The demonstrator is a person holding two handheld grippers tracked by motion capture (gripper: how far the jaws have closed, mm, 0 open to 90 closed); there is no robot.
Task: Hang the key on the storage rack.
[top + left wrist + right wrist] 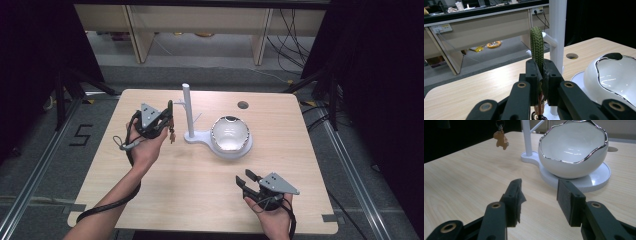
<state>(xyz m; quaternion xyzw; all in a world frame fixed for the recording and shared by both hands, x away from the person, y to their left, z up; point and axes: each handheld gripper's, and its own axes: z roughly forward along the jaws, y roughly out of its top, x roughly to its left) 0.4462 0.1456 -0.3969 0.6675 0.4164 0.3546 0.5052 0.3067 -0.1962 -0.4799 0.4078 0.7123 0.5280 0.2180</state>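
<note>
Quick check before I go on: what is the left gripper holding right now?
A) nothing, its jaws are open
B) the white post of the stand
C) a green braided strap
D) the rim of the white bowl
C: in the left gripper view, the left gripper has its jaws shut on the green braided strap, close beside the white stand and one of its pegs.

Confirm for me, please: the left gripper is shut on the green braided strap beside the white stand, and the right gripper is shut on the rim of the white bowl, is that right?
Not quite. The right gripper is open and holds nothing; the right gripper view shows its jaws apart over bare table, short of the white bowl. The rest stands: the left gripper is shut on the green braided strap beside the white stand.
</note>
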